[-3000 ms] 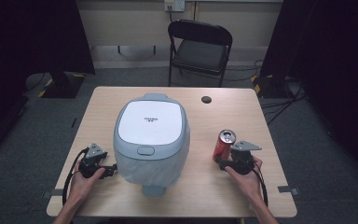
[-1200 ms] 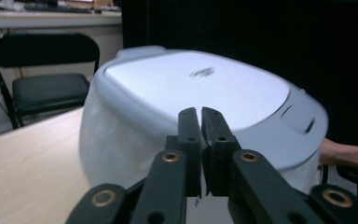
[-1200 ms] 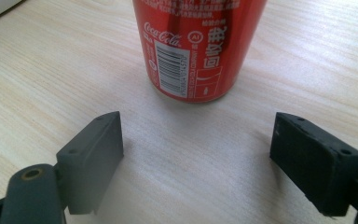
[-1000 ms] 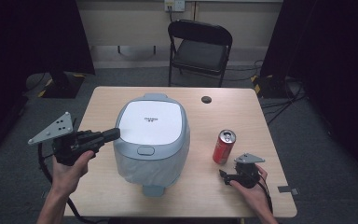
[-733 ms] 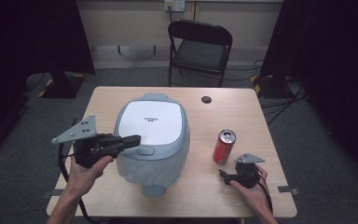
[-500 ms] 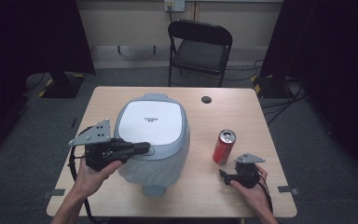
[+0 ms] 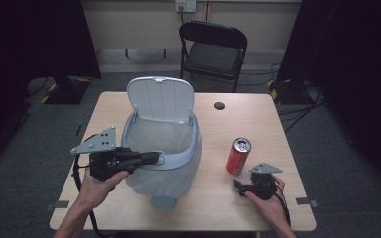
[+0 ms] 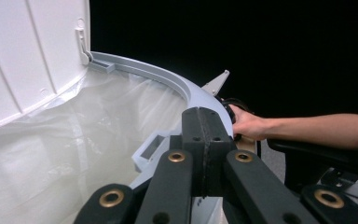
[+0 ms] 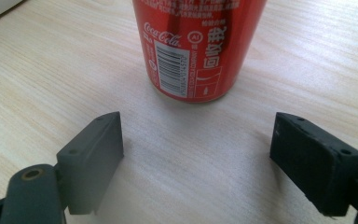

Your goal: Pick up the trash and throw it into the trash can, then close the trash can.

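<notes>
A grey-blue lidded bin stands mid-table with its white lid raised and a pale liner bag inside. My left gripper is shut with nothing in it, its tips at the bin's front rim. In the left gripper view the closed jaws lie over the rim, with the lid at left. A red cola can stands upright right of the bin. My right gripper rests open on the table just short of the can, which stands beyond the wide-apart jaws.
A small black disc lies near the table's far edge. A black folding chair stands behind the table. Bare wood shows to the right of the bin and along the front edge.
The bin's lid has swung up from closed to upright. My left gripper came in from the left to the bin's front rim. The right gripper and the can stayed put.
</notes>
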Motion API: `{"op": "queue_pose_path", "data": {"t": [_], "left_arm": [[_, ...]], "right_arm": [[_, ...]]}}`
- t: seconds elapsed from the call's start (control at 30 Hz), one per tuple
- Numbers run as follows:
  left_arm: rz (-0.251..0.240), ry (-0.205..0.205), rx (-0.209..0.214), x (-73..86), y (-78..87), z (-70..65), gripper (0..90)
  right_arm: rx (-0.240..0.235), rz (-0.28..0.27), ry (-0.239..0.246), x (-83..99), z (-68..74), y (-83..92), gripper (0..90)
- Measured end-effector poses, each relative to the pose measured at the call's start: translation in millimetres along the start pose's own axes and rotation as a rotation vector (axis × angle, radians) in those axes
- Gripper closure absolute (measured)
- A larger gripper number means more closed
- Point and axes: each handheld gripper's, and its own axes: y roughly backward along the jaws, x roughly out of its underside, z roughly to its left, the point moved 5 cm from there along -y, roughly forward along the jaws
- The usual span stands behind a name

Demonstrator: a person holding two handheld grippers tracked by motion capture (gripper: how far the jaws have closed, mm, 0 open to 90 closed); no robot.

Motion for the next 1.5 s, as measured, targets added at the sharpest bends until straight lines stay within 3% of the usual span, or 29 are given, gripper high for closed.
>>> {"op": "queue_pose_path", "data": {"t": [0.27,0.33,0.4,0.6,0.67,0.73,0.8,1.0,1.17,1.3,1.37,1.43,1.5], "left_arm": [[-0.051,0.055,-0.070,1.3,17.9,15.6,77.2],[-0.064,0.059,-0.118,1.5,24.4,19.8,67.5],[-0.077,0.068,-0.138,1.7,30.9,23.0,64.4],[-0.103,0.093,-0.261,6.2,56.3,42.2,50.7],[-0.099,0.101,-0.341,9.9,64.1,48.6,45.7],[-0.090,0.111,-0.349,14.2,69.9,54.4,41.0],[-0.088,0.116,-0.395,19.4,75.9,62.4,38.4],[-0.028,0.162,-0.484,48.9,83.7,89.5,29.4],[0.034,0.209,-0.529,80.1,83.4,108.6,24.6],[0.104,0.248,-0.533,107.7,78.1,118.5,19.7],[0.117,0.283,-0.525,121.3,73.3,120.1,17.3],[0.143,0.292,-0.528,135.6,68.2,121.2,16.5],[0.198,0.306,-0.523,152.0,59.1,121.1,16.5]], "right_arm": [[0.000,0.000,0.000,0.0,0.0,0.0,16.1],[0.000,0.000,0.000,0.0,0.0,0.0,16.1],[0.000,0.000,0.000,0.0,0.0,0.0,16.1],[0.000,0.000,0.001,0.0,0.0,0.0,16.1],[0.000,0.000,0.000,0.0,0.0,0.0,16.1],[0.000,0.000,0.000,0.0,0.0,0.0,16.0],[0.000,0.000,0.000,0.0,0.0,0.0,16.1],[0.000,0.000,0.000,0.0,0.0,0.0,16.0],[0.000,0.000,0.000,-0.1,0.0,0.0,16.0],[0.001,0.001,-0.004,-0.3,-0.2,-0.2,16.0],[0.001,-0.001,-0.007,-0.7,-0.7,-0.5,16.0],[-0.003,-0.003,-0.017,-1.1,-1.5,-0.7,15.8],[-0.005,-0.007,-0.027,-1.9,-3.4,-1.2,15.7]]}}
